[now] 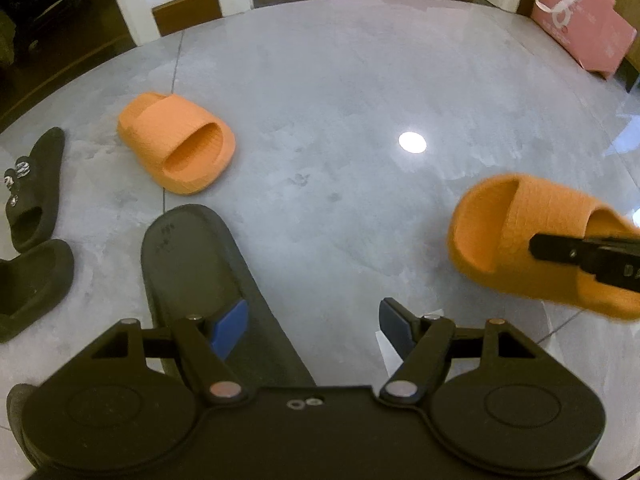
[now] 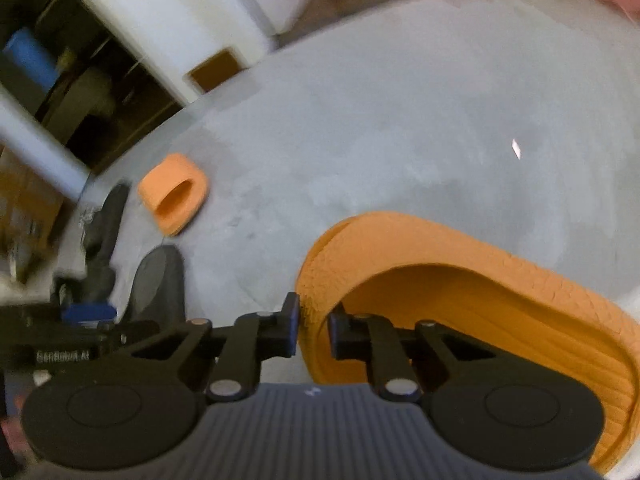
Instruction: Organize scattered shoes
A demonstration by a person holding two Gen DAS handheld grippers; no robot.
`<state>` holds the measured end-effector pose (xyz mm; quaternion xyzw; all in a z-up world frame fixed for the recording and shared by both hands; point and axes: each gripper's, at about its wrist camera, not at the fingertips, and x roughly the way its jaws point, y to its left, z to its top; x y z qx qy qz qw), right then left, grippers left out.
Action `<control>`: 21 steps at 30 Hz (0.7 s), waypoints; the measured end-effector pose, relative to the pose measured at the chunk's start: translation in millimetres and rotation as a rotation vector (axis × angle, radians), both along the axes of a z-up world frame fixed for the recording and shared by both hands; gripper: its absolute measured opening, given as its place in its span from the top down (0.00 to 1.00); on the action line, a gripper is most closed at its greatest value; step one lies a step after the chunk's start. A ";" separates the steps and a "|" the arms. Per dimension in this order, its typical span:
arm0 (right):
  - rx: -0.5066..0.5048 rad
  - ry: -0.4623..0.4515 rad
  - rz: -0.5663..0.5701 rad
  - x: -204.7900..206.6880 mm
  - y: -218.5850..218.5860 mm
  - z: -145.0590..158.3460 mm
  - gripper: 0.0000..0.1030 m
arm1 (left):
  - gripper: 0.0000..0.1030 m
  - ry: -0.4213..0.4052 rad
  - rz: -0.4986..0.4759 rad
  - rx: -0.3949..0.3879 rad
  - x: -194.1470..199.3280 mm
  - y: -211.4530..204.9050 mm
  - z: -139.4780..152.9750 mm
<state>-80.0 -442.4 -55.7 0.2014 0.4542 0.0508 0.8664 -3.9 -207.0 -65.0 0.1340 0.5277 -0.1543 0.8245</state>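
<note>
Two orange slides here: the right tongs [image 2: 312,330] are clamped on the rim of one orange slide [image 2: 460,320], held off the grey floor [image 1: 340,100]. The other orange slide [image 1: 176,144] sits on the floor beyond the dark grey slide [image 1: 192,264]. Left tongs [image 1: 314,328] hang wide apart over that dark grey slide, gripping nothing. Black sandals [image 1: 34,184] lie left of it.

orange slippers [image 1: 176,142], mottled grey floor [image 1: 340,92]

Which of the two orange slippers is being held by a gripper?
The orange slipper on the right, clamped at its edge by the right gripper. The other orange slipper lies untouched on the floor, farther off beside the black ones.
</note>
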 end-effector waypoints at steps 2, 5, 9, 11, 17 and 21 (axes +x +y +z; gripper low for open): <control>-0.058 0.013 0.171 22.1 2.6 15.2 0.84 | 0.29 -0.002 0.030 -0.006 0.4 -1.6 4.0; -0.087 0.074 0.429 46.0 12.0 26.2 0.84 | 0.29 -0.003 0.063 -0.005 -1.6 -4.8 9.0; -0.090 0.208 0.705 69.4 28.3 25.9 0.84 | 0.29 0.000 0.062 -0.012 -10.5 -6.6 15.5; -0.089 0.309 0.852 78.2 41.8 16.7 0.84 | 0.29 0.011 0.063 -0.013 -15.9 -5.8 17.3; -0.065 0.448 0.999 83.6 63.7 -27.7 0.79 | 0.29 0.029 0.076 0.028 -18.1 -3.0 9.8; -0.181 0.434 0.899 98.3 63.8 -39.2 0.48 | 0.29 0.023 0.099 0.047 -14.4 4.5 7.2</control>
